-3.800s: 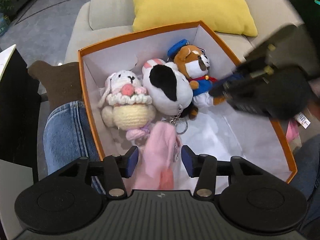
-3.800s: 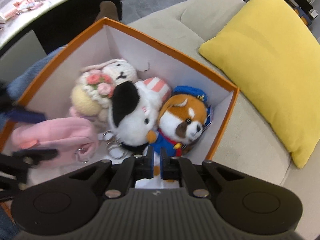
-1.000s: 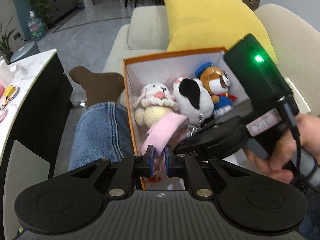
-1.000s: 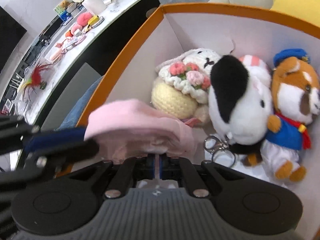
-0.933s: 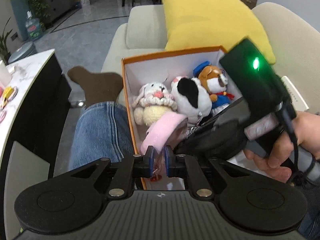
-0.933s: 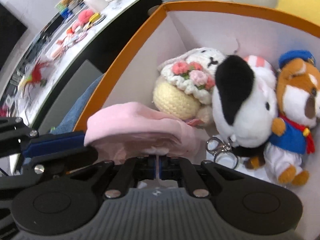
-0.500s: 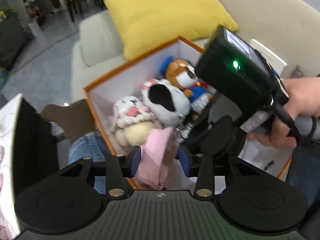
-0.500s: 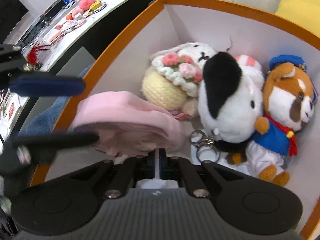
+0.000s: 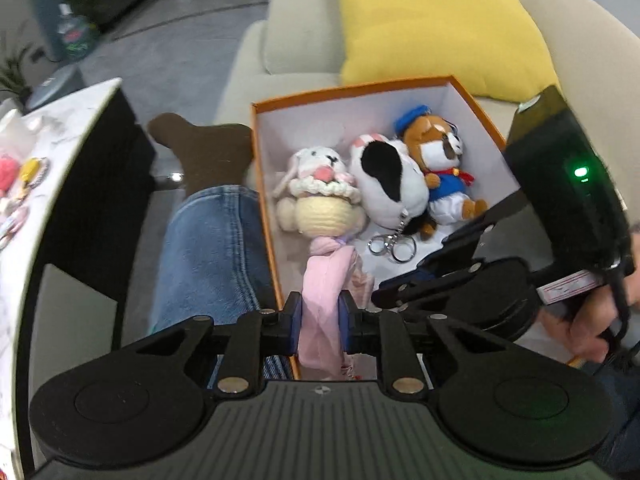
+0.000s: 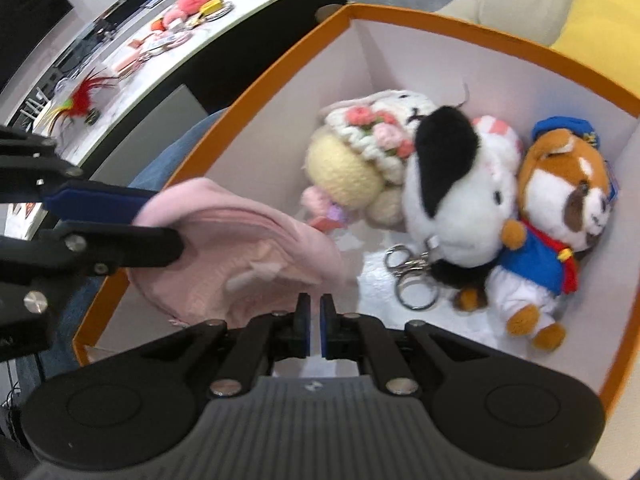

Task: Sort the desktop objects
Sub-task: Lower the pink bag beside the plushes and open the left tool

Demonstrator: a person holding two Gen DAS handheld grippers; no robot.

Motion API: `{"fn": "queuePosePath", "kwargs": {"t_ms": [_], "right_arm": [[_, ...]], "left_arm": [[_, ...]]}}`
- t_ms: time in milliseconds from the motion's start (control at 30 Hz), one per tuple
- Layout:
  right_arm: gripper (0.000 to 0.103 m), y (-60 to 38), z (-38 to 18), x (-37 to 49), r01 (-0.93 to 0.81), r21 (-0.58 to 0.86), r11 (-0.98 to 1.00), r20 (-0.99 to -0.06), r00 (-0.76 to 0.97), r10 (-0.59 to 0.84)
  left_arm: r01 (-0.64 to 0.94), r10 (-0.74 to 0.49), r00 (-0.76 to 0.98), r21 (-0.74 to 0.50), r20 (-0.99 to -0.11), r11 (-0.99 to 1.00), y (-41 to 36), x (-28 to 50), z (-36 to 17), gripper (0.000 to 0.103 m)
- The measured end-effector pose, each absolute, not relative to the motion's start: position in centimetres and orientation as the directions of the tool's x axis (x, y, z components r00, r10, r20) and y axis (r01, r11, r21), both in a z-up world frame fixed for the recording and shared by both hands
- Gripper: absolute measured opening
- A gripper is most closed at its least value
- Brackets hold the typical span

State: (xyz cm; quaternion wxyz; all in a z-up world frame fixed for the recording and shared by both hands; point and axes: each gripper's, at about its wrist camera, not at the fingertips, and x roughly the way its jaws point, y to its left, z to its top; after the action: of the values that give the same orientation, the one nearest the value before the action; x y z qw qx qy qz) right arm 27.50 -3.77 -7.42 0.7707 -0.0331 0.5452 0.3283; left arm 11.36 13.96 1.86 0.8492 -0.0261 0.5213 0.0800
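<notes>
Beige sofa cushions [image 9: 296,52] and a yellow pillow [image 9: 432,28] back an orange box [image 9: 352,89] with white inner walls, while a white marble counter [image 10: 224,20] strewn with small trinkets runs along the box's left side past a knee in blue jeans [image 9: 212,256]. Against the box's far wall sit a crocheted bunny [image 9: 320,196], a black-and-white plush dog [image 9: 390,184] with a key ring [image 9: 390,245], and a brown dog in a blue sailor suit [image 9: 440,164]. The left gripper [image 9: 319,318], whose jaws have just been closing, pinches a pink cloth pouch [image 9: 326,300] hanging over the box's near left corner, while the right gripper [image 10: 315,330] hovers beside it with pads nearly together and empty.
</notes>
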Motion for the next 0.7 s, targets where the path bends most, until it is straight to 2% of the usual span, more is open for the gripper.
{"fn": "queuePosePath", "kwargs": {"t_ms": [300,500,700], "right_arm": [[0.001,-2.0,-8.9,29.2,-0.472,0.409,0.781,-0.820,0.185,0.541],[0.000,-1.0,-9.1,30.3,-0.478,0.405,0.779,-0.815,0.197,0.545],[0.001,-2.7,-9.2,30.4,-0.441,0.393,0.806,-0.833,0.200,0.516]], "left_arm": [[-0.251,0.165,0.428,0.059,-0.889,0.966,14.0,11.5,1.6,0.021],[-0.271,0.182,0.456,0.059,-0.871,0.961,14.9,12.2,1.1,0.021],[-0.239,0.225,0.498,0.117,-0.837,0.964,14.2,13.0,0.6,0.021]]}}
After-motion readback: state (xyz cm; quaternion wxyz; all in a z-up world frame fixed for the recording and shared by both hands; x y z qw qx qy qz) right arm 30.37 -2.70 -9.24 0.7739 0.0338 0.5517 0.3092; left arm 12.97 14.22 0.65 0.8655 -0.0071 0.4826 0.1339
